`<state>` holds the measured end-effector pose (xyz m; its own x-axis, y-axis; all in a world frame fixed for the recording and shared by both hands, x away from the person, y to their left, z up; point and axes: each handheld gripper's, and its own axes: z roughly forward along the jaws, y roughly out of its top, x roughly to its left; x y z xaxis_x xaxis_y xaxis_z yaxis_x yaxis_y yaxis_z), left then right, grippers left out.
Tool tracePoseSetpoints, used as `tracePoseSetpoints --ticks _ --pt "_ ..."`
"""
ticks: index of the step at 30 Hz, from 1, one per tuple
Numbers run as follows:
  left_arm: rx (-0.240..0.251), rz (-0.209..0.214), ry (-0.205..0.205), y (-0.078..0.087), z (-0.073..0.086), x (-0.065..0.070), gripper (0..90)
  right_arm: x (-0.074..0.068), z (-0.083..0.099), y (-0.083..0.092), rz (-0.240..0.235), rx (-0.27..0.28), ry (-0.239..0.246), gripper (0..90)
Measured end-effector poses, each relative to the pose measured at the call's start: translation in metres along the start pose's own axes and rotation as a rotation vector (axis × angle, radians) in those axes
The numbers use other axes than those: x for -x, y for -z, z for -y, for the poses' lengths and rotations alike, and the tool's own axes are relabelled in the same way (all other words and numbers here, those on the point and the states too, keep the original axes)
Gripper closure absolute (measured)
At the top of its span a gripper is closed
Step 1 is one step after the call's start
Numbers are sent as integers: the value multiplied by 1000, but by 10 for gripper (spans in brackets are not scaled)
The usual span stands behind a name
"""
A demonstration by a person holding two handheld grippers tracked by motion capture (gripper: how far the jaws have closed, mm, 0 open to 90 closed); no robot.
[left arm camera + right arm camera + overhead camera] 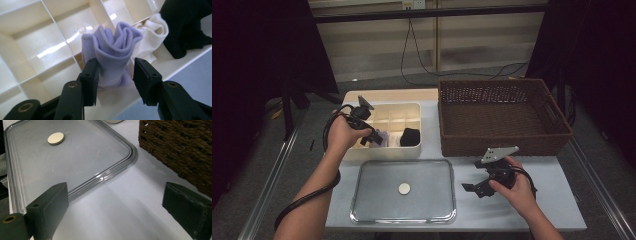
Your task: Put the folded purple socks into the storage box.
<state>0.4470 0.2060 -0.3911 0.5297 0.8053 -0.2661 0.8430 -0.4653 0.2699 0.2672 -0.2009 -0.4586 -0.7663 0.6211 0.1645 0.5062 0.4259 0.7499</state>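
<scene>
A rolled lilac sock (115, 50) stands in a front compartment of the cream divided box (384, 152), also visible from above as the lilac sock (382, 136). My left gripper (115, 75) straddles it. One pad touches the sock's side and the other stands a little off it, so the jaws are open. From above, the left gripper (371, 139) reaches into the box from the left. A white sock (152, 37) and a black sock (185, 25) lie just beyond. My right gripper (115, 202) hovers open over bare table, with nothing between its fingers.
A clear tray (422, 175) lies at the table's front with a small cream disc (404, 188) on it. A brown wicker basket (502, 135) stands at the back right, close to the right gripper (474, 189). The black sock (410, 136) sits in the box's front right cell.
</scene>
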Motion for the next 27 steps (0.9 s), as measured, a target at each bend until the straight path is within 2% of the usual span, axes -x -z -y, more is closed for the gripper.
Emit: tracePoseSetpoints --ticks 4,15,20,21,24,25,27 --pt "4 -2 5 15 -7 2 559 0 0 0 -2 -2 1 60" --pt "-12 -13 -15 32 -19 9 619 0 0 0 -7 -6 3 60" --pt "-24 -24 -18 37 -23 9 689 0 0 -1 -11 -6 5 60" --pt "-28 -26 -21 38 -23 9 744 0 0 -1 -11 -7 6 60" --pt "-27 -22 -21 35 -24 9 793 -1 0 -1 -10 -8 6 60" --pt "-23 -25 -22 33 -24 9 836 -1 0 -1 -10 -8 5 60" --pt "-14 -23 -30 31 -24 7 847 -1 0 -1 -11 -8 5 60"
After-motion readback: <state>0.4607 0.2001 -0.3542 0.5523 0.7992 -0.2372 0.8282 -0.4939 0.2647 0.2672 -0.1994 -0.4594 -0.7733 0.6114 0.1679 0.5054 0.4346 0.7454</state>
